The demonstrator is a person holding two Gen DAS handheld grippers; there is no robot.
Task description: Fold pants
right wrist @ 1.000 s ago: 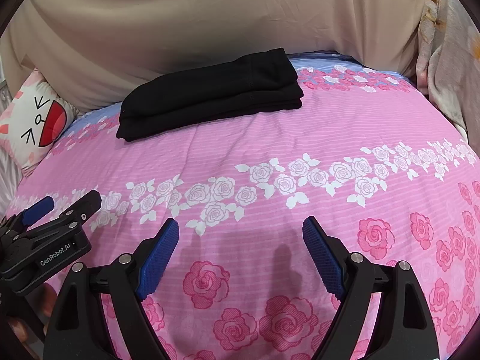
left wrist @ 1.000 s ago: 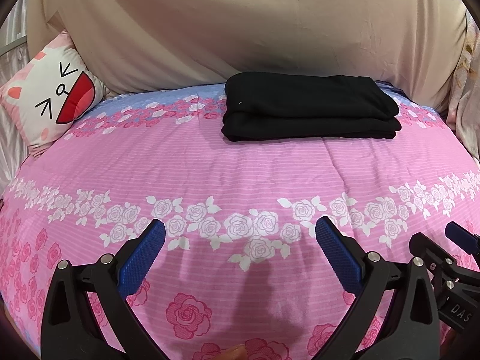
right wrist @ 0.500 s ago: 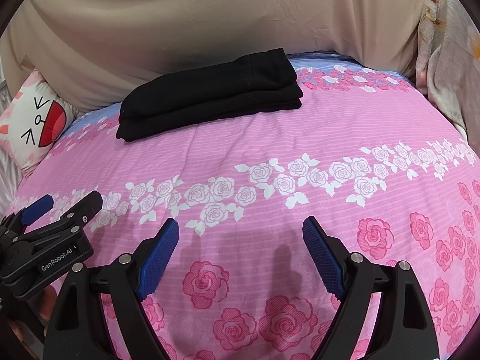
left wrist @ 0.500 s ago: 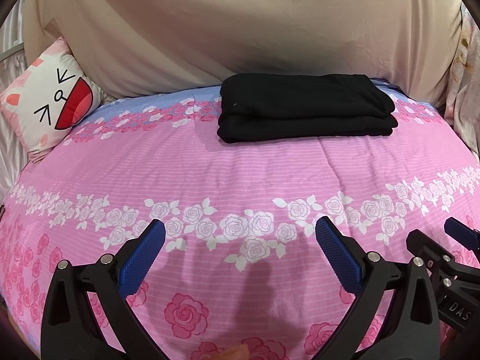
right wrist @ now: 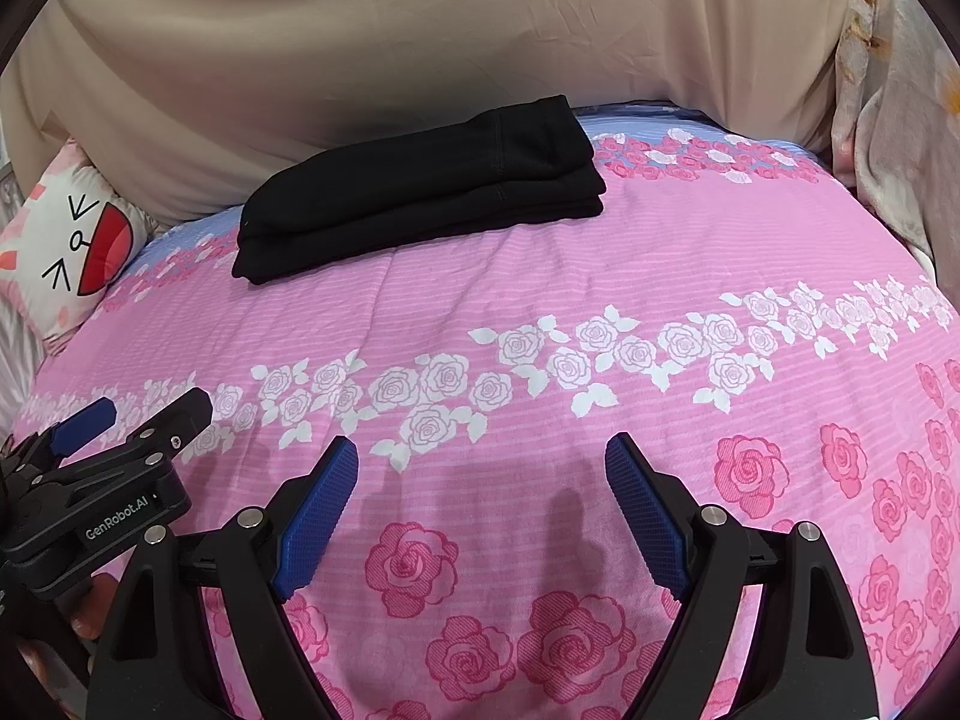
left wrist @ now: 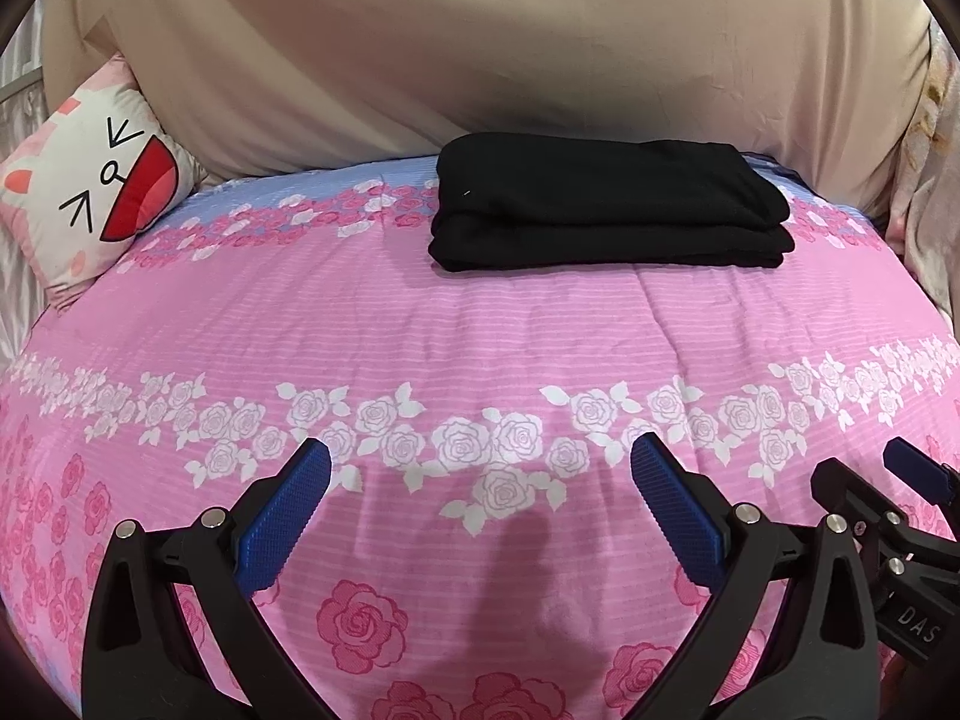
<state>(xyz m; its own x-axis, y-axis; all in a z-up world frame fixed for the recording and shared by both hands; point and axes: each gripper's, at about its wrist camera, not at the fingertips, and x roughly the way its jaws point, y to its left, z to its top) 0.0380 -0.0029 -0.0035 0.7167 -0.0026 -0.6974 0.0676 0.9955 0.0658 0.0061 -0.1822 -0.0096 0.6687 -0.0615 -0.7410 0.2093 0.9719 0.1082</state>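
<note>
Black pants (left wrist: 606, 204) lie folded into a neat stack at the far side of the pink rose-patterned bed; in the right wrist view the same pants (right wrist: 420, 186) sit at the upper left. My left gripper (left wrist: 480, 462) hovers over the near part of the bed, open, nothing between its blue pads. My right gripper (right wrist: 480, 456) is likewise open and empty, well short of the pants. Each gripper shows at the edge of the other's view: the right gripper (left wrist: 900, 480) at the lower right, the left gripper (right wrist: 138, 414) at the lower left.
A cat-face cushion (left wrist: 96, 192) leans at the bed's far left corner. A beige sheet (left wrist: 480, 48) hangs behind the bed. A pale floral curtain (right wrist: 894, 120) hangs on the right. The pink bedspread (left wrist: 480, 330) stretches between the grippers and the pants.
Almost nothing: the left wrist view shifted very slightly, so the pants sit a touch lower-left in it. Both grippers stay open and empty.
</note>
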